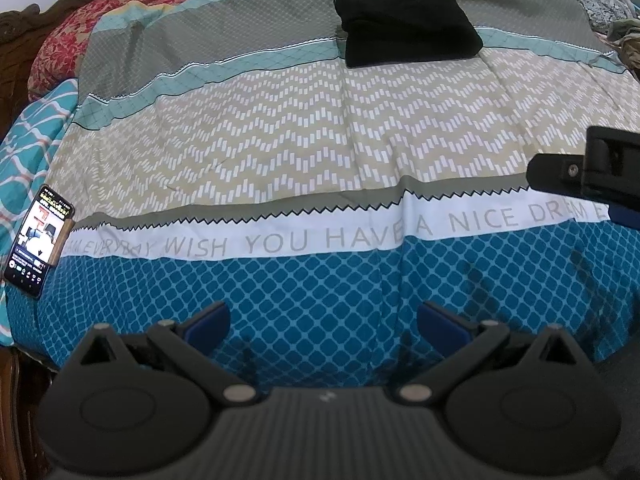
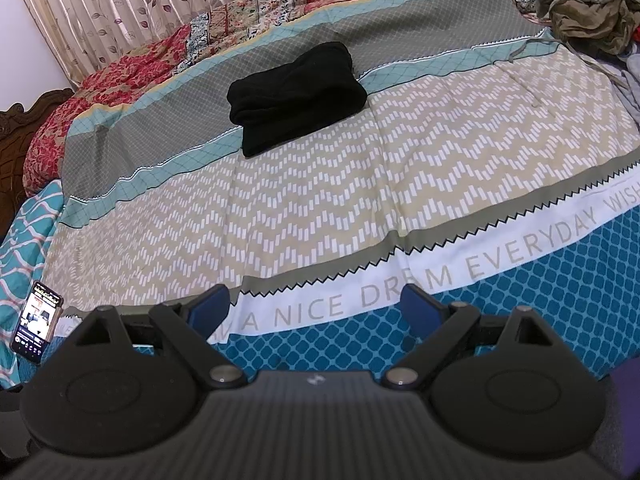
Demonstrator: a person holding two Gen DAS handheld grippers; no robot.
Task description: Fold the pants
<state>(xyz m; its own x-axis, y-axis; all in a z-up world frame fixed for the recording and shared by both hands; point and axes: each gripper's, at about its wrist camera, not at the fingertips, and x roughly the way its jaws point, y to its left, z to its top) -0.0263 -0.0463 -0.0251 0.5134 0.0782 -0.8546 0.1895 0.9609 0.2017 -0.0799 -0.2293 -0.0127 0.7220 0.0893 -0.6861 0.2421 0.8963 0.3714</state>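
Black pants [image 1: 406,26] lie folded into a thick bundle on the far part of the bed, also seen as the pants [image 2: 296,98] in the right wrist view. My left gripper [image 1: 323,326] hovers open over the near blue edge of the bedspread, far from the pants, with nothing between its blue pads [image 1: 210,322]. My right gripper [image 2: 316,306] is open too, above the white lettered band, holding nothing. Part of the right gripper [image 1: 588,172] shows at the right edge of the left wrist view.
A patterned bedspread [image 1: 280,152] covers the bed. A lit phone [image 1: 38,240] lies at the near left edge, seen also as the phone [image 2: 36,322]. A red floral quilt [image 2: 132,68] sits at the far left, a heap of olive clothes [image 2: 588,4] at the far right, curtains [image 2: 140,0] behind.
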